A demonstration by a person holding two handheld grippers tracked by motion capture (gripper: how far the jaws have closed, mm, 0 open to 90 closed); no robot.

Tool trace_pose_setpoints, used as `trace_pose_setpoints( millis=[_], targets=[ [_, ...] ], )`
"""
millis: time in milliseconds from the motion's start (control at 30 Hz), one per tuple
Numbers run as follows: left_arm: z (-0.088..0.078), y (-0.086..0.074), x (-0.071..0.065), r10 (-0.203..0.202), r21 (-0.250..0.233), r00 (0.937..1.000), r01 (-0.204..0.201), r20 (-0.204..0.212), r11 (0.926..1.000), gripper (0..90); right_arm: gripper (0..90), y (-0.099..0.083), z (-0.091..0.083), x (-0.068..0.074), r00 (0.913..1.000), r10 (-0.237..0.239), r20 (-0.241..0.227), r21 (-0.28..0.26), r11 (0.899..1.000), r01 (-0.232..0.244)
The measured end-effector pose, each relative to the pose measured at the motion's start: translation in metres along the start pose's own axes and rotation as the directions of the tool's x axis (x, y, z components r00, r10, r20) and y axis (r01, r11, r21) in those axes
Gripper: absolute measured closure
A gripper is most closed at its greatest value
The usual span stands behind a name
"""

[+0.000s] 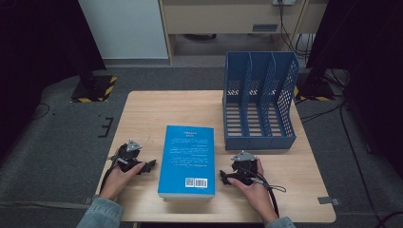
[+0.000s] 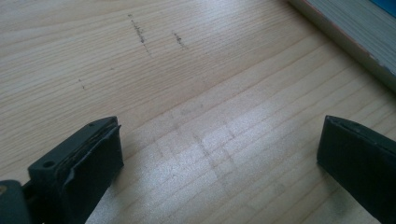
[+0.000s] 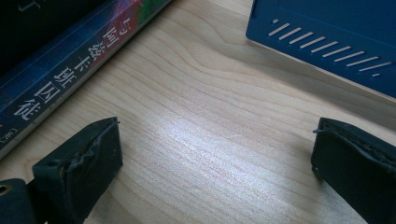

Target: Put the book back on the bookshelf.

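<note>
A blue book (image 1: 187,160) lies flat in the middle of the wooden table (image 1: 157,107), back cover up. My left gripper (image 1: 151,166) rests on the table just left of the book, held by a hand, its jaws wide open over bare wood (image 2: 215,158). The book's page edge (image 2: 355,42) shows at the upper right of the left gripper view. My right gripper (image 1: 223,178) rests just right of the book, open too, with nothing between the jaws (image 3: 215,154). The book's spine (image 3: 70,70) with printed characters runs along the left of the right gripper view.
A blue perforated file rack (image 1: 259,102) with three slots stands at the table's far right; its base (image 3: 327,42) lies close ahead of the right gripper. Black stands and cables sit on the floor around the table.
</note>
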State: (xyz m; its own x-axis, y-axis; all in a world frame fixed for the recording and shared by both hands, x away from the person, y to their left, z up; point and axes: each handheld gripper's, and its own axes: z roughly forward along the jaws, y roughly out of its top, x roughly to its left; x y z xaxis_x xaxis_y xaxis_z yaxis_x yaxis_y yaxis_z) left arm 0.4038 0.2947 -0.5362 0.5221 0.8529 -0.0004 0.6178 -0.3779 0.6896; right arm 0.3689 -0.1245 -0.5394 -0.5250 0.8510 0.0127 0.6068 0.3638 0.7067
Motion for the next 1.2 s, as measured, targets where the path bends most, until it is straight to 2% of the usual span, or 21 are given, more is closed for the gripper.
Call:
trace_pose_setpoints(
  millis=[167, 267, 333, 367, 500, 600, 633, 700, 733, 833, 967, 1000, 1100, 1133, 1200],
  targets=[
    [-0.001, 0.0, -0.003, 0.019, 0.013, 0.9997, -0.02, 0.017, 0.9997, 0.0, 1.5, 0.0, 0.0, -0.001, 1.0, -0.001, -0.008, -0.001, 1.0, 0.001],
    [-0.004, 0.002, -0.004, 0.012, 0.007, 0.9996, -0.012, 0.026, 0.9999, 3.0, 3.0, -0.002, -0.003, -0.002, 0.9995, 0.002, -0.03, -0.009, 1.0, -0.002],
    [-0.01, 0.004, -0.007, 0.027, -0.01, 0.9991, -0.027, 0.032, 0.9996, 3.8, 6.1, -0.003, -0.007, -0.003, 0.9987, 0.031, -0.041, -0.008, 0.999, -0.032],
    [-0.015, 0.006, -0.009, 0.023, -0.017, 0.9993, -0.022, 0.031, 0.9996, 4.0, 6.2, -0.002, -0.012, -0.003, 0.9965, 0.057, -0.061, -0.013, 0.998, -0.058],
    [-0.033, 0.013, -0.012, -0.003, -0.057, 0.9994, 0.005, 0.033, 0.9983, 4.4, 6.1, 0.008, -0.039, 0.002, 0.9962, 0.044, -0.074, -0.067, 0.997, -0.049],
    [-0.049, 0.021, -0.013, -0.04, -0.101, 0.9963, 0.048, 0.076, 0.9938, 4.7, 5.9, 0.019, -0.059, 0.008, 0.9964, 0.016, -0.084, -0.107, 0.994, -0.025],
    [-0.054, 0.023, -0.014, -0.042, -0.11, 0.9947, 0.052, 0.094, 0.9926, 4.6, 5.7, 0.023, -0.064, 0.011, 0.996, 0.012, -0.088, -0.115, 0.993, -0.022],
    [-0.063, 0.028, -0.018, -0.011, -0.111, 0.9957, 0.022, 0.092, 0.9936, 3.8, 5.4, 0.031, -0.073, 0.018, 0.9948, -0.005, -0.102, -0.127, 0.992, -0.008],
    [-0.067, 0.031, -0.02, -0.008, -0.115, 0.9957, 0.019, 0.092, 0.9932, 3.7, 5.4, 0.035, -0.076, 0.021, 0.9949, -0.017, -0.1, -0.133, 0.991, 0.004],
    [-0.077, 0.038, -0.025, -0.036, -0.143, 0.9905, 0.055, 0.133, 0.9882, 3.5, 5.2, 0.048, -0.085, 0.031, 0.9929, -0.05, -0.108, -0.141, 0.989, 0.035],
    [-0.085, 0.05, -0.041, 0.004, -0.151, 0.9858, 0.022, 0.168, 0.9884, 3.1, 5.6, 0.065, -0.084, 0.044, 0.982, -0.086, -0.168, -0.14, 0.988, 0.063],
    [-0.085, 0.052, -0.046, 0.006, -0.156, 0.9826, 0.024, 0.186, 0.9874, 2.9, 5.7, 0.068, -0.081, 0.047, 0.9785, -0.095, -0.183, -0.133, 0.989, 0.072],
    [-0.084, 0.056, -0.058, 0.004, -0.144, 0.9671, 0.034, 0.254, 0.989, 2.8, 5.2, 0.073, -0.073, 0.054, 0.9679, -0.099, -0.231, -0.115, 0.991, 0.074],
    [-0.083, 0.057, -0.062, 0.013, -0.14, 0.9641, 0.025, 0.265, 0.9898, 2.7, 5.0, 0.075, -0.07, 0.056, 0.966, -0.096, -0.24, -0.107, 0.992, 0.072],
    [-0.079, 0.059, -0.068, 0.032, -0.131, 0.9629, 0.003, 0.268, 0.9914, 2.9, 4.9, 0.076, -0.064, 0.058, 0.9619, -0.093, -0.257, -0.096, 0.993, 0.07]
  ],
)
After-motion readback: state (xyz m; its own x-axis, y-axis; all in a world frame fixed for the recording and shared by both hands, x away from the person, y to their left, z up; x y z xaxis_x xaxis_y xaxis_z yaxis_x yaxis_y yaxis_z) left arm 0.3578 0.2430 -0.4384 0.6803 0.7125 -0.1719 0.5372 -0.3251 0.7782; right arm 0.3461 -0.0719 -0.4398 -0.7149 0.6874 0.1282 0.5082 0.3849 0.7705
